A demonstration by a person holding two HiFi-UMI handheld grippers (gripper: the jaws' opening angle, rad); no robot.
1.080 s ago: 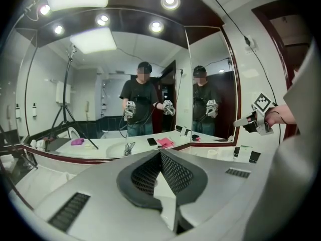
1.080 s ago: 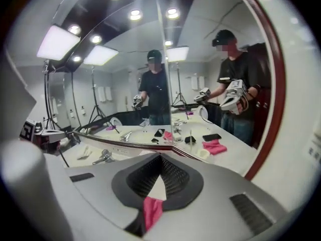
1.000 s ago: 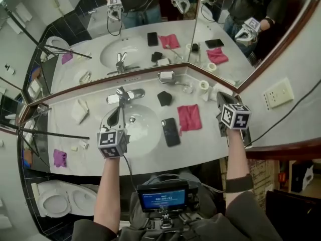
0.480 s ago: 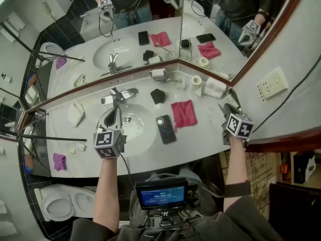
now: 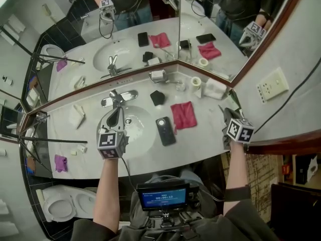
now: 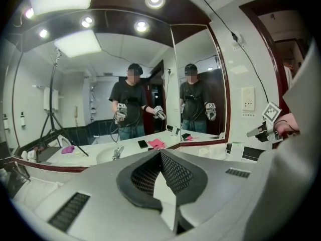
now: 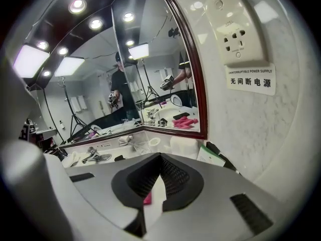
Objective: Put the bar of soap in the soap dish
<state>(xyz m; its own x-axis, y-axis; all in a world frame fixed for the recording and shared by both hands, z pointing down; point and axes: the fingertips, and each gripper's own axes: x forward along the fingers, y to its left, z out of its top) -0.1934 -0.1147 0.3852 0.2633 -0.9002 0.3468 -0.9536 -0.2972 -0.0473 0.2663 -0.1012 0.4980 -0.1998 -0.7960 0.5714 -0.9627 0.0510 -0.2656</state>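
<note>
In the head view a small black dish-like object lies on the white counter behind the black phone. A chrome holder with something white on it stands against the mirror. Which item is the bar of soap I cannot tell. My left gripper is shut and empty, hanging over the sink basin near the faucet. My right gripper is shut and empty at the counter's right end, by the wall. Nothing sits between the jaws in the left gripper view or the right gripper view.
A pink cloth lies right of the phone. A paper roll and a white box stand at the back right. A folded white cloth and small white pieces lie left of the sink. A tripod crosses the left end.
My right gripper has come down and back toward the counter's right front corner. The left gripper has shifted a little over the sink. Both stay shut.
</note>
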